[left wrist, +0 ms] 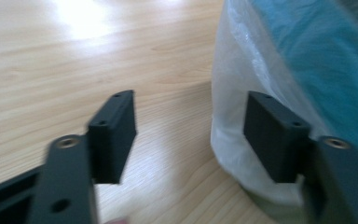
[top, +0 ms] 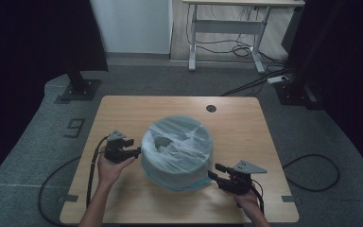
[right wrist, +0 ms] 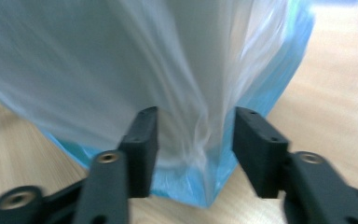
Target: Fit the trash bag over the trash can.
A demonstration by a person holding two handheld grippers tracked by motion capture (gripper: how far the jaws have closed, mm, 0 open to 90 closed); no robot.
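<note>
Bin (top: 177, 153) in thin, slippery liner (right wrist: 121, 70) looks light; both hand-held grippers, left (top: 137, 152) and right (top: 212, 171), gape empty beside it; best pinch loose film ahead of right.

Black tongs (top: 139, 152), brass screws, grey plates, cables.

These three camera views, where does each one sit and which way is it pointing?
High view: above the person's side, looking forward and down on the light wooden table; both forearms, left gripper and right gripper show.
Left gripper view: rides the left gripper, looking along its open jaws at the table.
Right gripper view: rides the right gripper, its open jaws facing the bin.
All three share the round blue bin lined with a clear plastic bag.
</note>
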